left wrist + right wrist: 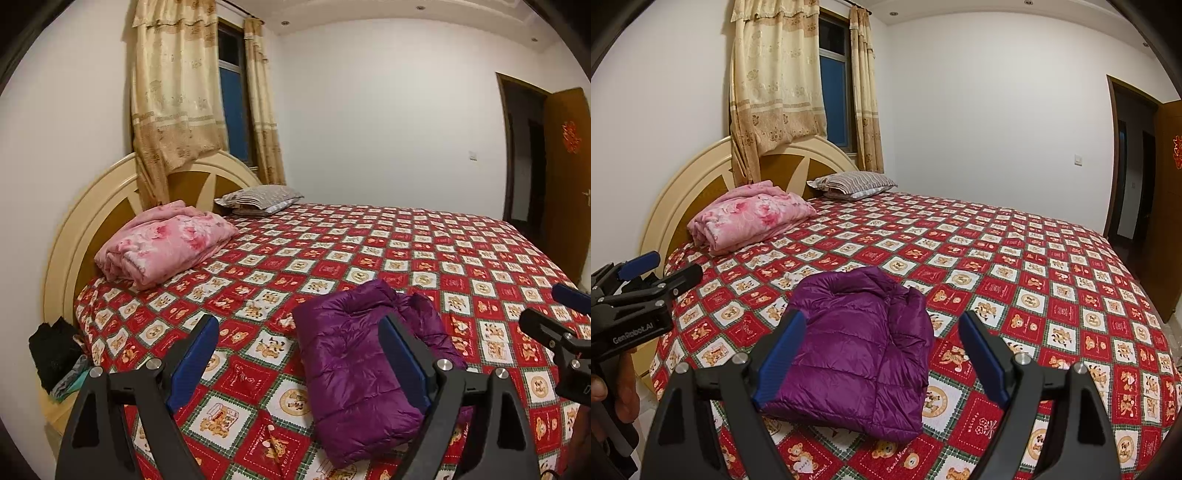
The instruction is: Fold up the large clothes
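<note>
purple jacket point(857, 354) folded | near hem behind left gripper point(299, 354)

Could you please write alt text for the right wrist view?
A folded purple puffer jacket lies on a bed with a red teddy-bear quilt, framed by the open right gripper, which holds nothing. The left gripper shows at the left edge; a folded pink blanket and a striped pillow lie near the headboard.
</note>
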Tool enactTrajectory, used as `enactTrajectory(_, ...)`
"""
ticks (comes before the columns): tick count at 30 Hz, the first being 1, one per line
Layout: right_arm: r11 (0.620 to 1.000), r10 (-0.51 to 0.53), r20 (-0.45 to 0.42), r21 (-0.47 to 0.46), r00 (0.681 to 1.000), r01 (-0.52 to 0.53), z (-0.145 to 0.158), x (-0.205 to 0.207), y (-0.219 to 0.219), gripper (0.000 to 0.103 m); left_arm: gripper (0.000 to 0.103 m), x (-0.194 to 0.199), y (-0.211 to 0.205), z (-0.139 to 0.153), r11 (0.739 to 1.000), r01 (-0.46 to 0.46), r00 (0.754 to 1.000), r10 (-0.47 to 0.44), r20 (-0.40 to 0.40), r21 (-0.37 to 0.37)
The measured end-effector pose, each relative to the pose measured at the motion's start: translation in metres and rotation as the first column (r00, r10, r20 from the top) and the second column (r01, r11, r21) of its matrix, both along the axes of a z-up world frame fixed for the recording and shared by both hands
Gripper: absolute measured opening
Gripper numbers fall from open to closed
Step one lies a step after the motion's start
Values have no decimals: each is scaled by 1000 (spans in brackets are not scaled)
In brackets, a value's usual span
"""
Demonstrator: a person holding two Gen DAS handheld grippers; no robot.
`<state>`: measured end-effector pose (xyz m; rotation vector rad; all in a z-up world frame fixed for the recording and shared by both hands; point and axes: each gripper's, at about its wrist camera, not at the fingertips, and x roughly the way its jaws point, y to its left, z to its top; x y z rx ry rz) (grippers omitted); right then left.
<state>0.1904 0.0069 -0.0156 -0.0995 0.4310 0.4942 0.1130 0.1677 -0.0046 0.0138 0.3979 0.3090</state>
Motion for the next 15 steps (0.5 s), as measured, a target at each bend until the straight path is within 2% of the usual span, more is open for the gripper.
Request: enactTrajectory(15,1000,7,5,-4,1000,-7,-4,-2,3,87,88,4,5,1,1000,-25,1000,26,15,-5)
